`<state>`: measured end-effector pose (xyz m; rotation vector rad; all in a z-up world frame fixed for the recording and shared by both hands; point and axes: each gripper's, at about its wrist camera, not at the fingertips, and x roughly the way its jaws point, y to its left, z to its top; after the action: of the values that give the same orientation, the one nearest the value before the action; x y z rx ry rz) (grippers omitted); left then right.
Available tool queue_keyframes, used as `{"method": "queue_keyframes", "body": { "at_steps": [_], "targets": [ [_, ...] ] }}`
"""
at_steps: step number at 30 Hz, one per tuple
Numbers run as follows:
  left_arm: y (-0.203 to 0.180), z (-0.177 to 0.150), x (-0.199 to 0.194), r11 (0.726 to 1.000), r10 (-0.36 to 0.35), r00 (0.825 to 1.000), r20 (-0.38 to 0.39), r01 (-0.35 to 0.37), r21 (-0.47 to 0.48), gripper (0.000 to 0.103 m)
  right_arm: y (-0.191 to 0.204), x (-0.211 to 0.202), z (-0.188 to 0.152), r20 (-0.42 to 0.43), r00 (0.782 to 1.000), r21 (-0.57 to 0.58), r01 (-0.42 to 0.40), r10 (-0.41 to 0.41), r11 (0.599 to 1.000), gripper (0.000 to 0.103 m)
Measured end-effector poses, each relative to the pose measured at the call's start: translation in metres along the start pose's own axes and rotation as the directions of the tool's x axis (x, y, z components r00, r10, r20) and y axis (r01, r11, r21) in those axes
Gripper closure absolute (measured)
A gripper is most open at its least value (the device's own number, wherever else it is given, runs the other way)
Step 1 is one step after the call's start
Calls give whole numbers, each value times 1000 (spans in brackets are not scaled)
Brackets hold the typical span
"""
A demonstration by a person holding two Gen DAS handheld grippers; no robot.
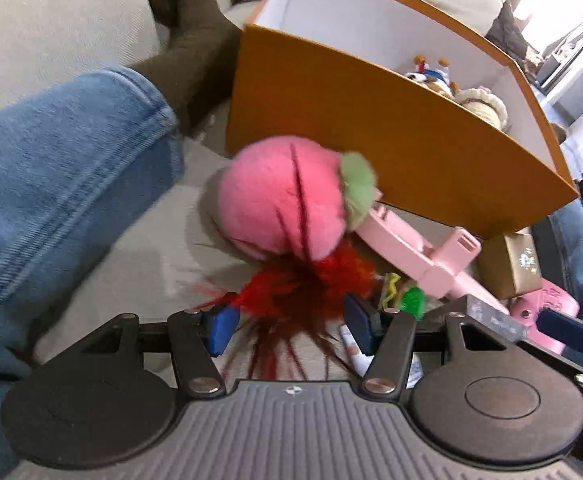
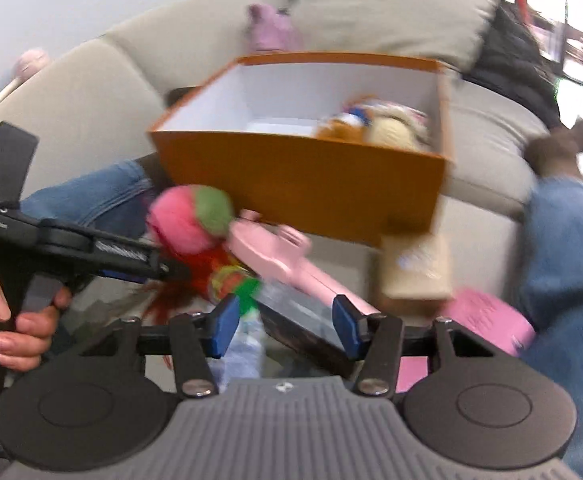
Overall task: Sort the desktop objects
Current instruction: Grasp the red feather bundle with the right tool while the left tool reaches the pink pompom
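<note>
At the bottom of the left wrist view the left gripper stood open over the red feather toy, pads clear of it; closing there risked pinching only loose plumes, which could slip out. In the right wrist view the right gripper appeared clamped on a dark flat box. Beyond, at mid-frame, the pink plush strawberry leaned by the orange box and could roll if nudged.

Pink plush peach lying against orange box; red feathers beneath, pink plastic piece beside.
</note>
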<state>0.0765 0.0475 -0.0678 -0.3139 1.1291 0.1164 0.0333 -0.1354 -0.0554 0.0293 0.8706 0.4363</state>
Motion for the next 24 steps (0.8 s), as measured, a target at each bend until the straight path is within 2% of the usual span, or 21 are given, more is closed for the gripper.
{"method": "queue_keyframes", "body": {
  "at_steps": [3,7,12,15,17,18,19,20,22,24],
  "targets": [
    [8,2,-12,999,36,998,50,-36,3,36,23,27,12,-42,997,-140,-75,70,987,50],
    [17,11,-20,999,50,996,73,-52,17,36,53,71,24,-135,986,-324,-141,102,935,50],
    [30,19,-20,998,63,995,72,-64,9,36,73,115,30,-212,975,-466,-164,70,869,49],
    [36,21,-13,998,60,996,62,-61,10,37,80,136,30,-251,967,-494,-170,47,853,50],
    [38,20,-9,999,52,997,54,-53,12,37,82,145,28,-265,963,-498,-174,42,849,54],
    [38,20,-8,999,49,997,53,-50,15,37,83,145,28,-254,966,-508,-166,37,845,61],
    [38,20,-8,999,47,997,54,-48,18,37,84,144,28,-246,969,-520,-156,28,840,76],
    [38,20,-8,999,44,997,56,-45,21,37,84,142,28,-237,971,-527,-141,14,838,84],
    [39,21,-10,999,37,997,68,-39,30,37,80,137,29,-233,972,-516,-126,2,847,92],
    [39,22,-14,999,22,997,78,-25,46,37,73,128,28,-224,975,-506,-110,-7,855,95]
  ]
}}
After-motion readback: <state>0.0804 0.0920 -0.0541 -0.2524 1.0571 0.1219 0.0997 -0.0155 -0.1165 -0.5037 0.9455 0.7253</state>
